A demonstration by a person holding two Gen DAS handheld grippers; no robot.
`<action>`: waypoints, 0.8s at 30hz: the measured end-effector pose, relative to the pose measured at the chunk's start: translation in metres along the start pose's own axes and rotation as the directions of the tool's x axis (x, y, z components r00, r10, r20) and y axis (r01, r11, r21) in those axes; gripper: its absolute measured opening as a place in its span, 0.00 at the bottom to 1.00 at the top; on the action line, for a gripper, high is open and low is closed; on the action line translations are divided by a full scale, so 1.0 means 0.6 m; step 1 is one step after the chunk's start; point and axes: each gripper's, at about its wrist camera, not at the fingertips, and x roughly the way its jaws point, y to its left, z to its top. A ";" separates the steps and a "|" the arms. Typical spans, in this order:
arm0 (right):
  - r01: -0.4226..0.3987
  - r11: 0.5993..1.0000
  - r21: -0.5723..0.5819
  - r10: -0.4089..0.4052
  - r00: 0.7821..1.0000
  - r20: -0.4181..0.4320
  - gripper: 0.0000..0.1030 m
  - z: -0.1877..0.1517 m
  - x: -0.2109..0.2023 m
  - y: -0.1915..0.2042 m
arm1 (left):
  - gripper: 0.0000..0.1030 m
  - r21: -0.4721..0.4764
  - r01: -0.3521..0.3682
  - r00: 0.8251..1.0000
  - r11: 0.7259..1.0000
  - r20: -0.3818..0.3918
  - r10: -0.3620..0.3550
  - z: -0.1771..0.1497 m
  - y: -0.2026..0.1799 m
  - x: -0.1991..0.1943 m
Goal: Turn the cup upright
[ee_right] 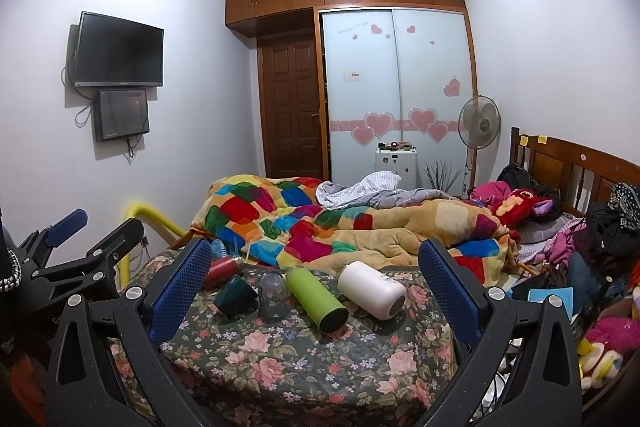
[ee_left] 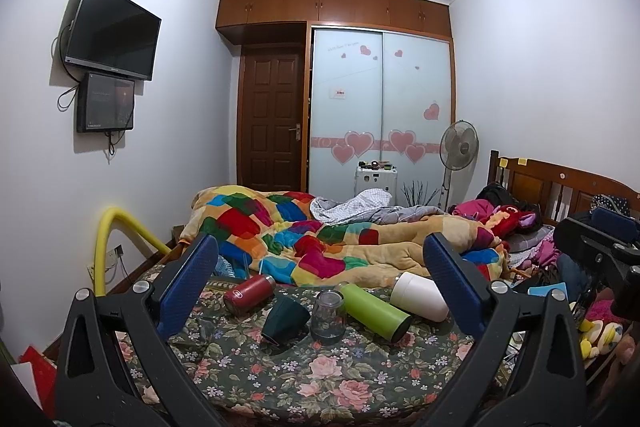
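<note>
Several cups lie on a floral cloth (ee_left: 304, 383) (ee_right: 304, 359) on the bed. A red flask (ee_left: 249, 294) (ee_right: 222, 269), a dark green cup (ee_left: 285, 319) (ee_right: 235, 294), a lime green flask (ee_left: 374, 310) (ee_right: 316, 297) and a white cup (ee_left: 419, 295) (ee_right: 372, 289) lie on their sides. A clear glass (ee_left: 328, 315) (ee_right: 273, 295) stands upside down. My left gripper (ee_left: 320, 259) is open and empty, above and before the cups. My right gripper (ee_right: 316, 263) is open and empty, likewise. Each gripper shows at the edge of the other's view.
A colourful patchwork quilt (ee_left: 304, 239) (ee_right: 320, 231) is bunched behind the cups. Clothes and toys (ee_right: 592, 251) pile at the right by the wooden headboard (ee_right: 560, 163). A yellow pipe (ee_left: 108, 247) curves at the left. A fan (ee_right: 479, 121), wardrobe and door stand at the back.
</note>
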 end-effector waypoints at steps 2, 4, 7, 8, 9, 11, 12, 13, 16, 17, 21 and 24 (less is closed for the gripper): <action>-0.001 1.000 -0.002 0.001 1.000 0.002 1.00 0.004 0.001 0.004 | 1.00 0.001 -0.001 1.000 1.000 0.000 0.001 0.000 -0.001 0.000; -0.002 1.000 -0.003 0.002 1.000 0.005 1.00 0.004 0.000 0.005 | 1.00 0.001 -0.001 1.000 1.000 0.000 0.001 0.002 0.003 0.000; -0.003 1.000 -0.004 0.003 1.000 0.008 1.00 0.000 0.000 0.006 | 1.00 0.003 -0.003 1.000 1.000 0.002 0.003 0.002 0.004 0.001; -0.003 1.000 -0.005 0.003 1.000 0.008 1.00 -0.001 0.001 0.006 | 1.00 0.004 -0.004 1.000 1.000 0.003 0.004 0.001 0.002 -0.001; -0.002 1.000 -0.004 0.002 1.000 0.008 1.00 -0.002 0.000 0.005 | 1.00 0.004 -0.005 1.000 1.000 0.003 0.005 0.002 0.004 -0.002; -0.003 1.000 -0.003 0.003 1.000 0.007 1.00 -0.001 0.000 0.006 | 1.00 0.005 -0.005 1.000 1.000 0.003 0.005 0.001 0.004 -0.002; -0.002 1.000 -0.003 0.002 1.000 0.008 1.00 -0.003 -0.001 0.005 | 1.00 0.005 -0.006 1.000 1.000 0.004 0.006 0.001 0.005 -0.001; -0.003 1.000 -0.003 0.003 1.000 0.008 1.00 -0.005 0.000 0.006 | 1.00 0.004 -0.007 1.000 1.000 0.005 0.007 0.001 0.007 -0.001; -0.003 1.000 -0.004 0.003 1.000 0.008 1.00 -0.005 0.001 0.007 | 1.00 0.001 -0.010 1.000 1.000 0.006 0.010 -0.001 0.011 0.001; -0.003 1.000 -0.004 0.003 1.000 0.007 1.00 -0.004 0.001 0.007 | 1.00 -0.001 -0.011 1.000 1.000 0.006 0.011 -0.002 0.013 0.003; -0.003 1.000 -0.008 0.003 1.000 0.000 1.00 -0.011 0.006 0.008 | 1.00 0.001 -0.015 1.000 1.000 0.002 0.015 -0.010 0.010 0.008; -0.005 1.000 -0.009 0.004 1.000 -0.013 1.00 -0.015 0.015 0.008 | 1.00 0.001 -0.018 1.000 1.000 -0.010 0.018 -0.017 0.010 0.017</action>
